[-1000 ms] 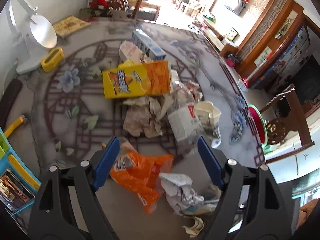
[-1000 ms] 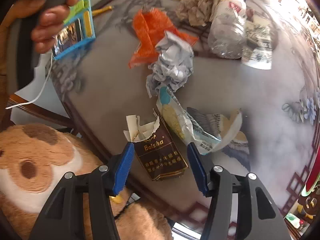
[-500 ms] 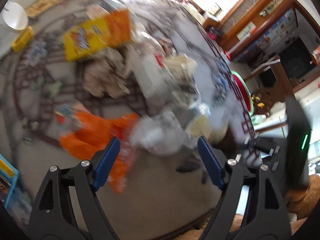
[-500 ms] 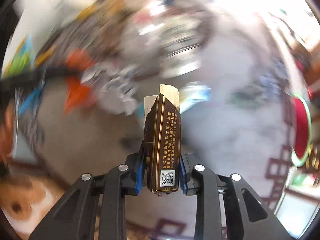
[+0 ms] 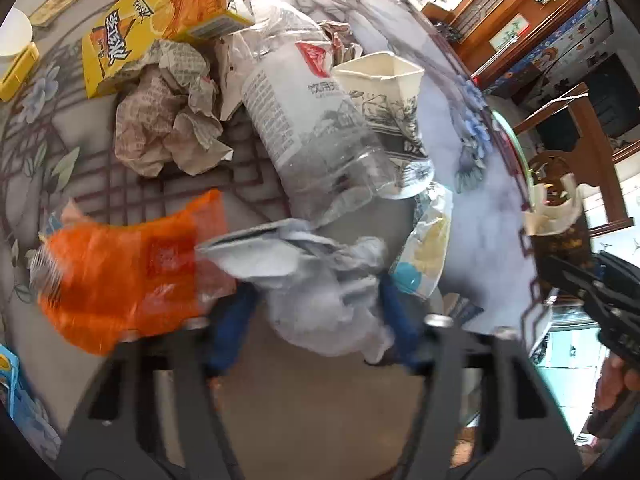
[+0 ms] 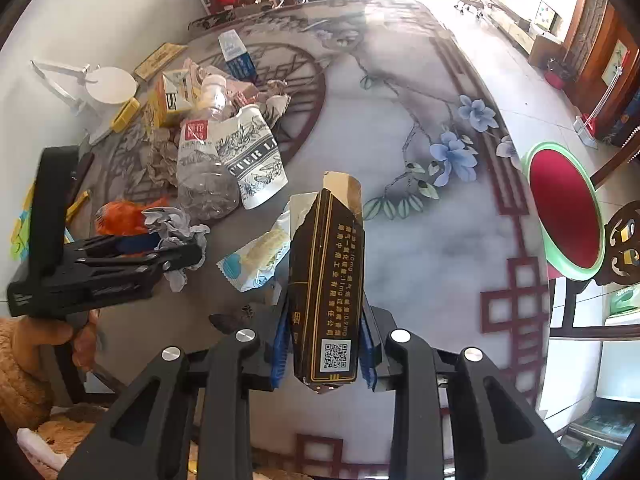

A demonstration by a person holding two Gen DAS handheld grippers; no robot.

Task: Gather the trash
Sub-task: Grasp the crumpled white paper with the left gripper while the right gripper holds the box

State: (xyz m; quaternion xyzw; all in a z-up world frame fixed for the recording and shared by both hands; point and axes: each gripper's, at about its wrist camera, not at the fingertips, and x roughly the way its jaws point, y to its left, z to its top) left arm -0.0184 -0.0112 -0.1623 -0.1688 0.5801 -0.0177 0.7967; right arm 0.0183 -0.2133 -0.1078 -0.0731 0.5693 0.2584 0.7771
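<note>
Left tongs [image 5: 316, 320]: blue pads spread either side of the crumpled grey paper [image 5: 320, 292], which lies on the worktop [image 5: 480, 216]; pads blurred, contact unclear. Orange wrapper [image 5: 120, 272] just left of the paper, clear bottle [image 5: 316, 132] behind it, snack packet [image 5: 424, 256] to its right. Right tongs [image 6: 326, 344]: pressed onto the brown cigarette pack [image 6: 326, 276], held upright above the worktop.

The right claw [image 6: 325, 354] clamps an upright brown cigarette pack [image 6: 327, 280] above the patterned table [image 6: 420, 240].
</note>
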